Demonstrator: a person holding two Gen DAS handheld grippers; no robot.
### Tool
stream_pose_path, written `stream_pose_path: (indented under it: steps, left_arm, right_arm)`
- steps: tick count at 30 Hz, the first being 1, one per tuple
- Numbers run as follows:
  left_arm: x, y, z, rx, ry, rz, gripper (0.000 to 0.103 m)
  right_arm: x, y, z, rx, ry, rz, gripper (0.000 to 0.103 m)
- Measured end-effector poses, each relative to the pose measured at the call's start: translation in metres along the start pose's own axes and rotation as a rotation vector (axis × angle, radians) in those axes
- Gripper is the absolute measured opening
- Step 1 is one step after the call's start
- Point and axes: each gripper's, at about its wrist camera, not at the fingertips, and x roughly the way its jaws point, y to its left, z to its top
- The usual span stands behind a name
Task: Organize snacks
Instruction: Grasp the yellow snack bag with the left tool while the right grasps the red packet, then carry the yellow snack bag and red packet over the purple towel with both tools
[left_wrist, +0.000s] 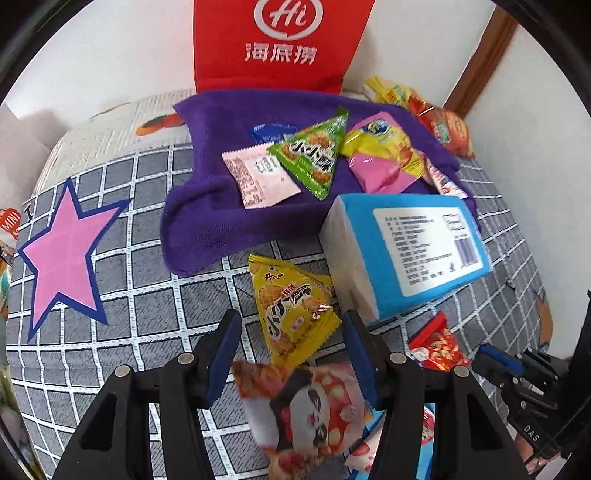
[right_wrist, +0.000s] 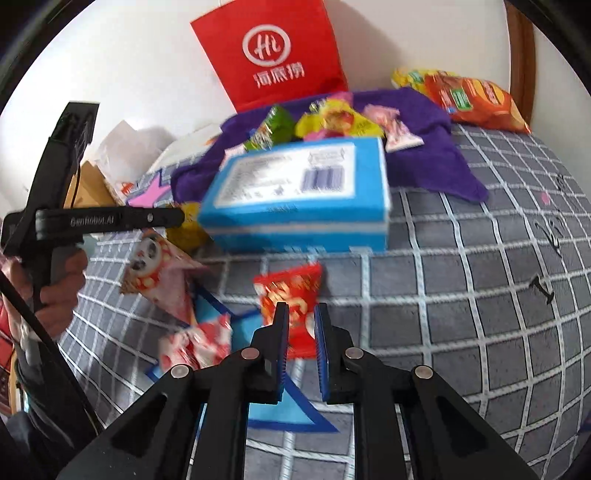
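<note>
Pinching a thin edge of the red packet, the right gripper is keeping its jaws narrow. It should be lifting straight before carrying the packet toward the purple towel at twelve o'clock, clearing the blue tissue pack in between. The left gripper is holding its jaws half-wide and seemingly clamping the panda packet by its sides; a steady squeeze is mattering here, since the puffy wrapper could be slipping. Counting what is showing: five snacks are lying on the towel, one of them blue and half hidden; two big crisp bags are sitting at one o'clock; one yellow triangle packet and one strawberry packet are waiting on the checked cover. One tissue pack, one towel and one red paper bag are completing the scene.
</note>
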Motion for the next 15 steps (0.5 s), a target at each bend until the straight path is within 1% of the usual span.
stream_pose_path:
  steps: [1, 3, 4, 5, 6, 8, 11, 13, 14, 15]
  left_arm:
    - [0.003, 0.0, 0.001, -0.004, 0.006, 0.006, 0.054]
    - [0.009, -0.001, 0.002, -0.007, 0.016, 0.011, 0.054]
    - [0.011, -0.001, 0.002, -0.006, 0.02, 0.016, 0.054]
    - [0.013, -0.002, 0.003, -0.003, 0.024, 0.025, 0.054]
    - [0.015, -0.002, 0.003, 0.001, 0.026, 0.035, 0.054]
    - [0.018, -0.002, 0.003, 0.006, 0.029, 0.037, 0.054]
    - [0.021, 0.0, 0.004, 0.01, 0.029, 0.027, 0.051]
    - [0.024, 0.001, 0.004, 0.009, 0.033, 0.025, 0.05]
    - [0.025, 0.002, 0.004, 0.008, 0.033, 0.022, 0.046]
    - [0.026, 0.003, 0.003, 0.005, 0.032, 0.015, 0.043]
  right_arm:
    - [0.001, -0.001, -0.001, 0.007, 0.002, 0.003, 0.016]
    - [0.004, -0.001, -0.004, 0.02, 0.009, 0.039, 0.018]
    - [0.005, -0.001, -0.004, 0.024, 0.01, 0.059, 0.03]
    - [0.007, 0.001, -0.003, 0.027, 0.002, 0.075, 0.044]
    - [0.007, 0.003, -0.003, 0.024, -0.007, 0.079, 0.048]
    - [0.013, 0.01, -0.001, -0.003, -0.017, 0.063, 0.05]
    - [0.025, 0.016, 0.0, -0.028, 0.002, 0.033, 0.05]
    - [0.038, 0.02, -0.001, -0.054, 0.011, -0.006, 0.05]
    - [0.039, 0.022, -0.003, -0.082, -0.022, -0.039, 0.047]
    - [0.04, 0.024, -0.004, -0.097, -0.032, -0.06, 0.047]
